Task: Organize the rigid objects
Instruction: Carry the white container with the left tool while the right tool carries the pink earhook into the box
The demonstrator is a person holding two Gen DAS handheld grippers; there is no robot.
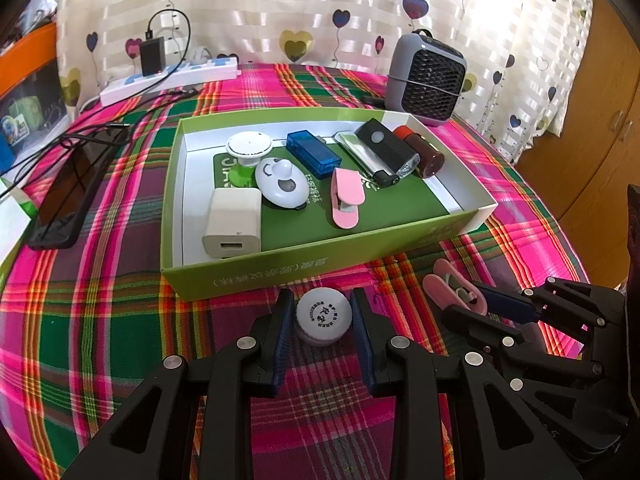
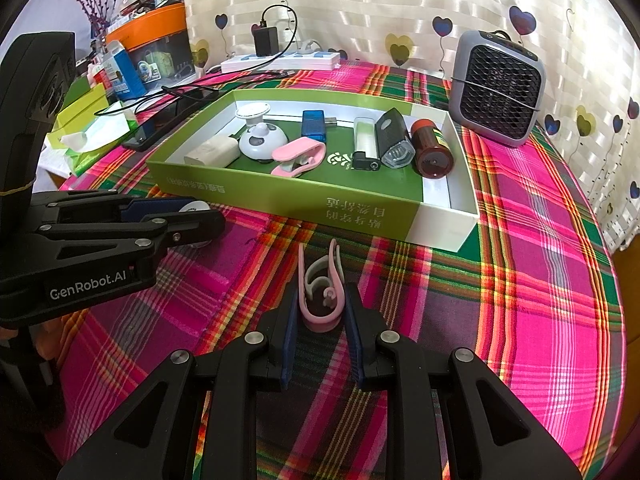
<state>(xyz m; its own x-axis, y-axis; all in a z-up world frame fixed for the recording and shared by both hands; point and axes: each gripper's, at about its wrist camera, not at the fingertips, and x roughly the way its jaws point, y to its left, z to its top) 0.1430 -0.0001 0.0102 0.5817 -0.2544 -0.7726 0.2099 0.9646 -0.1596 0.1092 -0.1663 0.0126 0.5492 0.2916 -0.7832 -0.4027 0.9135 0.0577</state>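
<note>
Your left hand-held gripper brackets the white round jar, pads at its sides; full contact vs a hair of gap on the right pad, can't tell. Jar sits on the plaid tabletop, just in front of the green box near wall.

Your right hand-held gripper is narrowed around the pink clip, pads flanking its curved spine end. Looks like contact, but real pinch or just touching, can't confirm. Clip lies on the cloth, near the box front wall, well apart from the jar.

Box already holds a white charger, panda gadget, second pink clip, blue USB device, lighter, bike light, brown bottle. Free floor is mostly front-right.

Risks, my read:
- Jar is smooth and round; an off-centre squeeze could squirt it forward into the box wall.
- Clip is springy and thin; gripping only the spine could let it rotate or flip on lift.
- Both grippers are near each other; lifting together toward the same box edge invites a collision.
- Low clearance over the near wall could drag the box on the cloth.
</note>
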